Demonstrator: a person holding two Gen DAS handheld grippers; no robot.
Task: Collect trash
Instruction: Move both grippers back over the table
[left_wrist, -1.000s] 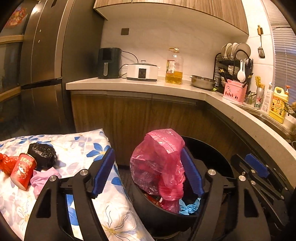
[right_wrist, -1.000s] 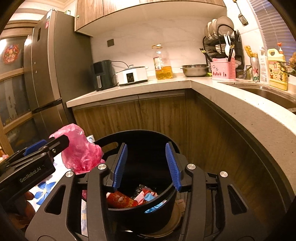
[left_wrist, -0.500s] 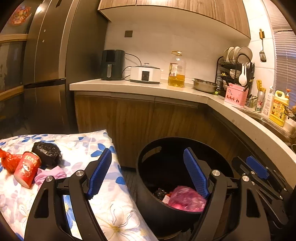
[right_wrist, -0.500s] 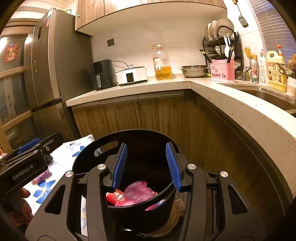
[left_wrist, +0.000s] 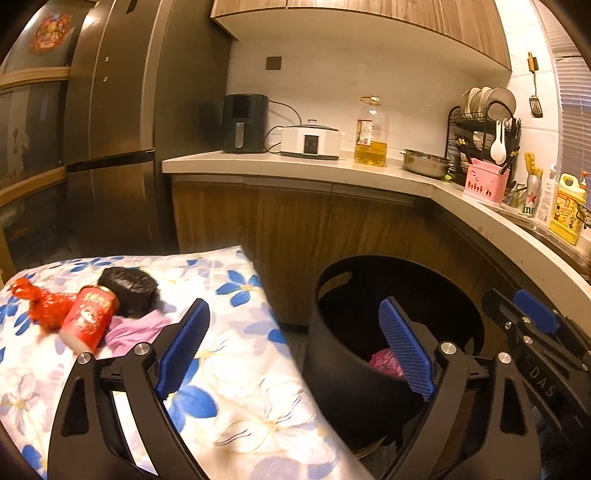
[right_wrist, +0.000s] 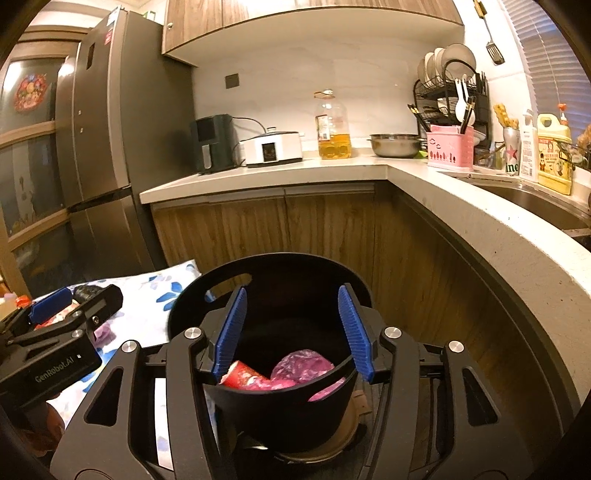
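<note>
1. Bin (right_wrist: 280, 417) on floor, at 3 o'clock of the cloth-covered surface (left_wrist: 236, 373); pink bag (right_wrist: 304, 365) and a cup (right_wrist: 243, 376) inside bin.
2. On cloth, toward 10 o'clock: cup (left_wrist: 86, 317), black bag (left_wrist: 129, 290) behind it, mesh bundle (left_wrist: 40, 304) at its 9 o'clock.
3. Bench (left_wrist: 295, 164) behind bin; fridge (left_wrist: 110, 147) at bench's 9 o'clock.

the black bin (right_wrist: 280, 417) mouth gapes unobstructed from above, hemmed between the flowered cloth (left_wrist: 236, 369) and the cabinet fronts (right_wrist: 332, 225).
</note>
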